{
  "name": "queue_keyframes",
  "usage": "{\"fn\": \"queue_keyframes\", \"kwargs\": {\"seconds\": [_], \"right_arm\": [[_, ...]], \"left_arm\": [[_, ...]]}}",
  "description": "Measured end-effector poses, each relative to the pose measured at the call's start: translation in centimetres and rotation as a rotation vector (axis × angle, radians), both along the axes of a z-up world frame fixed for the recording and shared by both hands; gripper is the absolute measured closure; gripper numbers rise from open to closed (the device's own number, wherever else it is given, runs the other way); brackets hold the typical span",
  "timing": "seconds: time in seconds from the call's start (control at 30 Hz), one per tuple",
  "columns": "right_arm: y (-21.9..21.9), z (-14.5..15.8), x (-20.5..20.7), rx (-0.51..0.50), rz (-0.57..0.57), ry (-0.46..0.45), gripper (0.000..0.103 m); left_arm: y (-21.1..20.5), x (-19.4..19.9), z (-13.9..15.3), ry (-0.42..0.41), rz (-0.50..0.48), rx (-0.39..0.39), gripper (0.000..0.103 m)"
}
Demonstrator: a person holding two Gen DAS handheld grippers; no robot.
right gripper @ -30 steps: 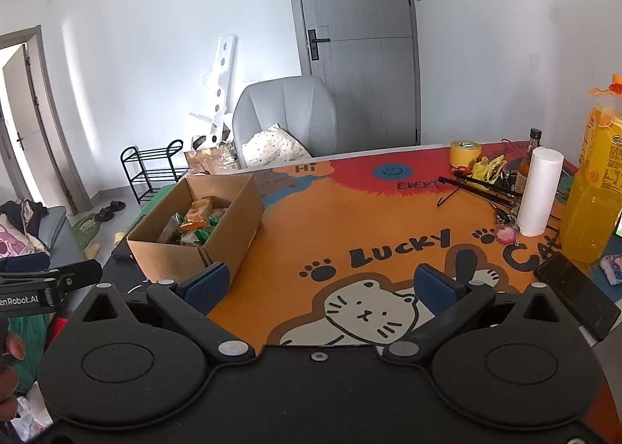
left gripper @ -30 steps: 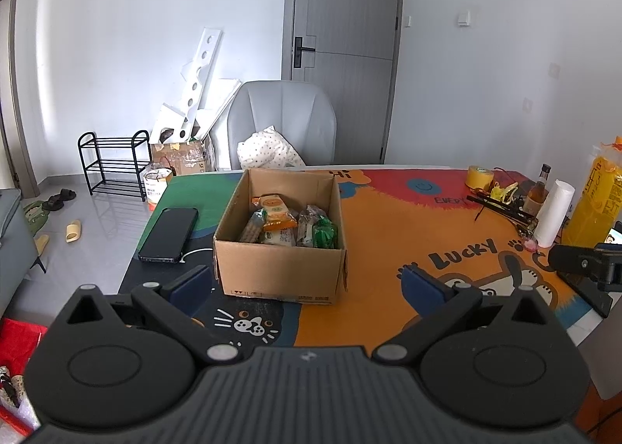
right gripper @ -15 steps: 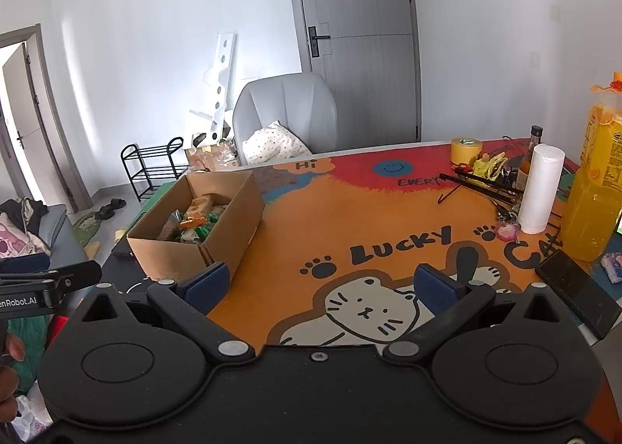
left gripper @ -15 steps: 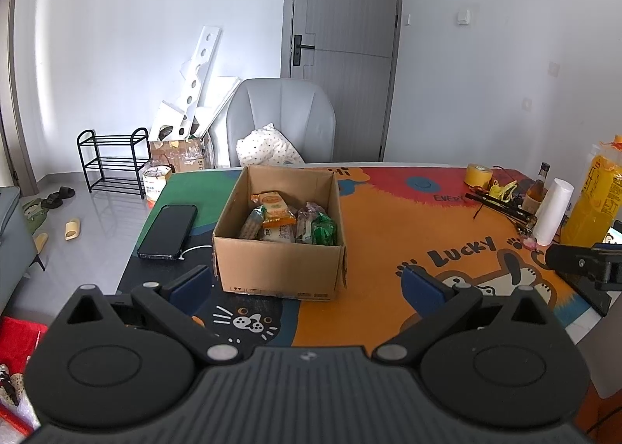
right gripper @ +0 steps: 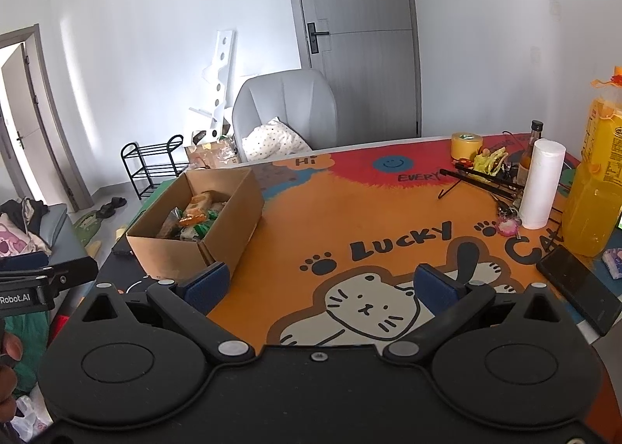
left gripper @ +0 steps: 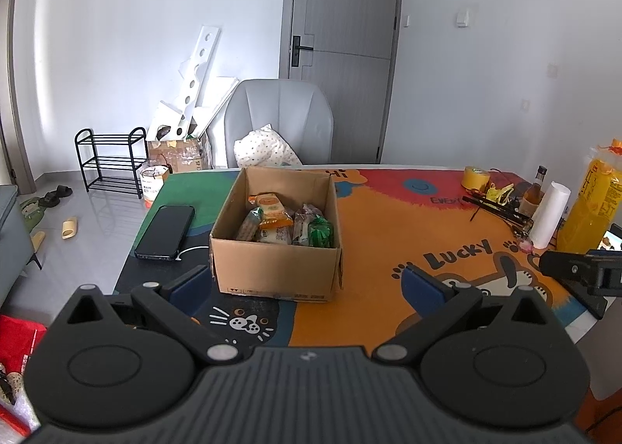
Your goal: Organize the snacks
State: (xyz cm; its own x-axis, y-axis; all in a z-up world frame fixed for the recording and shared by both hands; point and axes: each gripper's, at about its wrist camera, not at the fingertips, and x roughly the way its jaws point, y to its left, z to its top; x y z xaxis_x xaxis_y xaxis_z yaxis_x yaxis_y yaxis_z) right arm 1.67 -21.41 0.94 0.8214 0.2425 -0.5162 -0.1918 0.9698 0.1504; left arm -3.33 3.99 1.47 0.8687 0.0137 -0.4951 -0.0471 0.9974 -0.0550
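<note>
An open cardboard box (left gripper: 272,269) stands on the colourful cat table mat (left gripper: 388,234). Several wrapped snacks (left gripper: 280,224) lie inside it, orange, brown and green. The box also shows in the right wrist view (right gripper: 229,218), at the left, with the snacks (right gripper: 194,216) in it. My left gripper (left gripper: 307,284) is open and empty, just in front of the box, above the table's near edge. My right gripper (right gripper: 318,286) is open and empty over the cat drawing, to the right of the box.
A black phone (left gripper: 165,226) lies left of the box. At the right stand a white roll (right gripper: 540,183), a big orange juice bottle (right gripper: 598,179), a small dark bottle (right gripper: 530,148), yellow tape (right gripper: 465,146), black sticks (right gripper: 482,181) and a second phone (right gripper: 579,290). A grey chair (left gripper: 278,121) stands behind the table.
Both grippers have drawn back very slightly from the table; the box looks a little smaller and farther. Both stay open and empty. Nothing on the table has moved.
</note>
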Motion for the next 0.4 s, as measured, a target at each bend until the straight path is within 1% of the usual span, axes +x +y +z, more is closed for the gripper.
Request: {"fn": "queue_keyframes", "kwargs": {"seconds": [0.1, 0.23, 0.4], "right_arm": [[0.08, -0.02, 0.00, 0.000, 0.002, 0.001, 0.000], [0.10, -0.04, 0.00, -0.003, 0.007, 0.002, 0.000], [0.06, -0.12, 0.12, -0.001, 0.007, 0.004, 0.000]], "left_arm": [[-0.05, -0.09, 0.00, -0.004, -0.008, -0.001, 0.000], [-0.17, -0.61, 0.13, -0.030, -0.021, -0.002, 0.000], [-0.42, -0.58, 0.28, -0.030, -0.026, 0.001, 0.000]]}}
